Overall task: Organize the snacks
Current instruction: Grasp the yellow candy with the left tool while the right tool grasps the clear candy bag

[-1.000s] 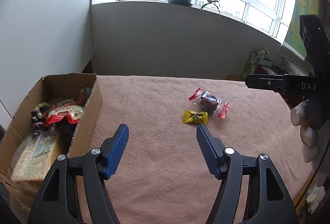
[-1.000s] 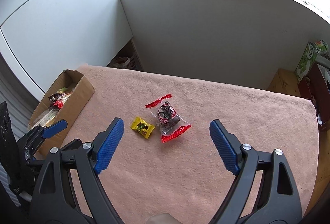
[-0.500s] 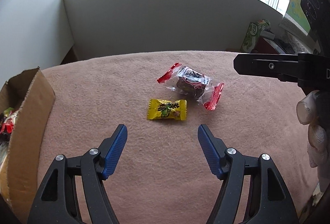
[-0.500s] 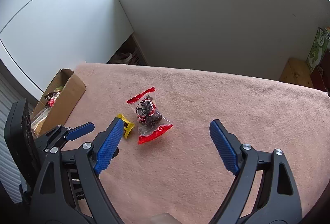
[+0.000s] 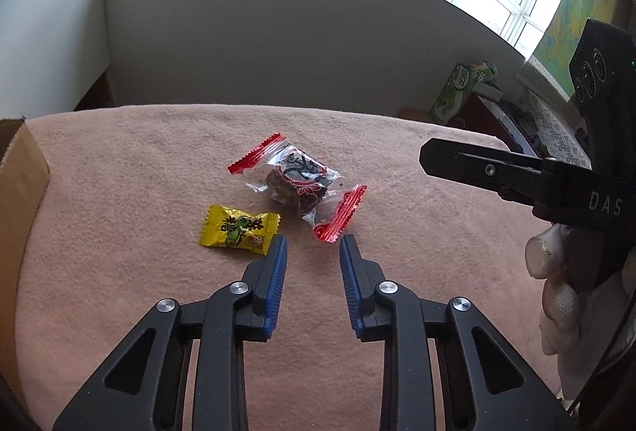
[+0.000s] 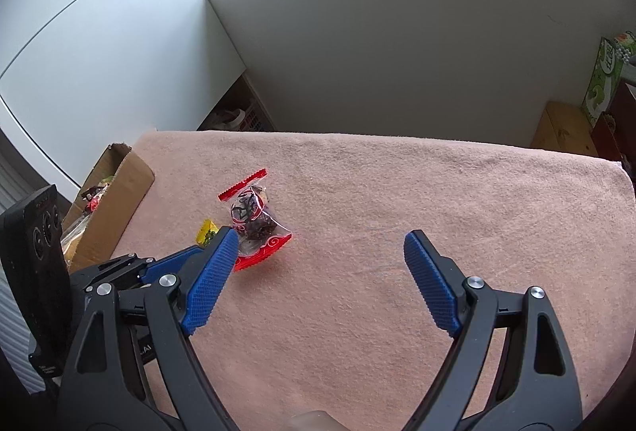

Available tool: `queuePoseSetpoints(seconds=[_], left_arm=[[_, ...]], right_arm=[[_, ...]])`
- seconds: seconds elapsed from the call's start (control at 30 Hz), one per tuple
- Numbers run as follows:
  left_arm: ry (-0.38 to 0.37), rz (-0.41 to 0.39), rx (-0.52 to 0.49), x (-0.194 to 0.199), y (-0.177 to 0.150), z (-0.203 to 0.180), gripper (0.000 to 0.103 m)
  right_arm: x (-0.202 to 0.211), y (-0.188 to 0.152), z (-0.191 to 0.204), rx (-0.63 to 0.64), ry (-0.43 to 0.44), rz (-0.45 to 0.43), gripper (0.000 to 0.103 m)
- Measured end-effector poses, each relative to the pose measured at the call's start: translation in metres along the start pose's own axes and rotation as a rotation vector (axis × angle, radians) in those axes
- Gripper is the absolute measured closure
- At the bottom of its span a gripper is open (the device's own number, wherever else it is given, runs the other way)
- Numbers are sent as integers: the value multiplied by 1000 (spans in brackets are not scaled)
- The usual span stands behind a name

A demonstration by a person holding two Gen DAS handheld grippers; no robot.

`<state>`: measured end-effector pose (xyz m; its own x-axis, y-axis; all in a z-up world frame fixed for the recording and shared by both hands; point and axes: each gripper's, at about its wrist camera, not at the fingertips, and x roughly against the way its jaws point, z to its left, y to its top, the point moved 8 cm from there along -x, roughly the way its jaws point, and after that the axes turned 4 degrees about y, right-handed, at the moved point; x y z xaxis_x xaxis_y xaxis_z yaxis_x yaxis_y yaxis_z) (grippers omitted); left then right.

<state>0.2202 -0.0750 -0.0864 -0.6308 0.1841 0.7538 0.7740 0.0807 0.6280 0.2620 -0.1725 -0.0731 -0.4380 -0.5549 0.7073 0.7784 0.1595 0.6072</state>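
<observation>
Left wrist view: two snacks, yellow candy (image 5: 238, 230) and red-ended packet (image 5: 300, 184), lie unboxed just beyond the left gripper (image 5: 311, 247), whose jaws have just been closing on nothing; the right gripper (image 6: 320, 246) jaws are spread.

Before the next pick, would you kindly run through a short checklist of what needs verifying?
1. Left hand-held gripper empty: ok; its jaws have just been closing, with nothing between them.
2. Left jaws wide enough for a snack: not ok; the gap is narrow.
3. Yellow candy reachable: ok; it lies flat on the cloth, just beyond the left finger.
4. Red-ended packet free to lift: ok; it lies apart from the candy.
5. Right hand-held gripper ready: ok; open wide and empty.
6. Room in the box: cannot tell; only a corner of its inside shows.
</observation>
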Motion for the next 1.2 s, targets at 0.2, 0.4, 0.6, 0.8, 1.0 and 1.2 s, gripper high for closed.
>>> queuePoseSetpoints(seconds=[0.2, 0.4, 0.6, 0.8, 1.0, 1.2], left_arm=[[-39, 43, 120, -21, 24, 26, 80], [-65, 97, 146, -43, 21, 31, 80], [-39, 113, 45, -40, 12, 16, 81], [29, 29, 43, -10, 13, 24, 81], [50, 9, 116, 16, -6, 38, 57], [2, 90, 97, -3, -23, 25, 57]], right_arm=[[7, -3, -13, -15, -13, -5, 15], [6, -6, -18, -45, 0, -2, 15], [2, -8, -11, -25, 17, 14, 15], [-10, 0, 5, 24, 42, 24, 15], [-36, 12, 27, 134, 27, 56, 15], [-46, 14, 22, 106, 22, 61, 15]])
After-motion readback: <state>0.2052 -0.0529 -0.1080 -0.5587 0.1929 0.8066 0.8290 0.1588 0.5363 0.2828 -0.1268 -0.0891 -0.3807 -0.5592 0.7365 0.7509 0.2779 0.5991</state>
